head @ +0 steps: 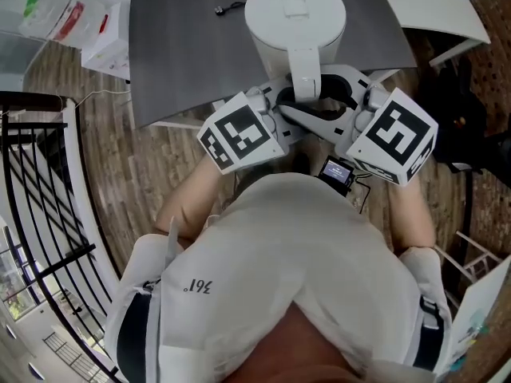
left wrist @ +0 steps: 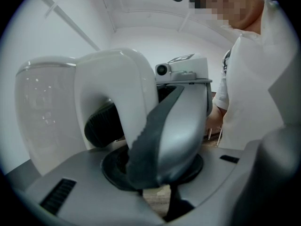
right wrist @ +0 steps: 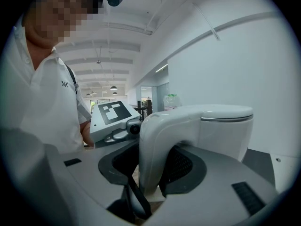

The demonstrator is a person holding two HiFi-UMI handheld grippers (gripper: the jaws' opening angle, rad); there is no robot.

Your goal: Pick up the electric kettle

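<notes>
Holds handle (head: 306,74) of kettle (head: 295,14) from 2 sides. Right gripper (right wrist: 153,173) wide, pads against it. Left gripper (left wrist: 155,173) half closed on it, seemingly pinching right's jaw too. Finds kettle upright on table (head: 184,46), near edge. Squeeze evenly, raise straight up, avoid tilt, watch crossed jaws for slip.

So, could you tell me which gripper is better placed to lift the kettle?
Right. The kettle's handle stands between the jaws of the right gripper, which seem to clamp it. The left gripper sits beside the handle, straddling the right gripper's jaw instead.
</notes>
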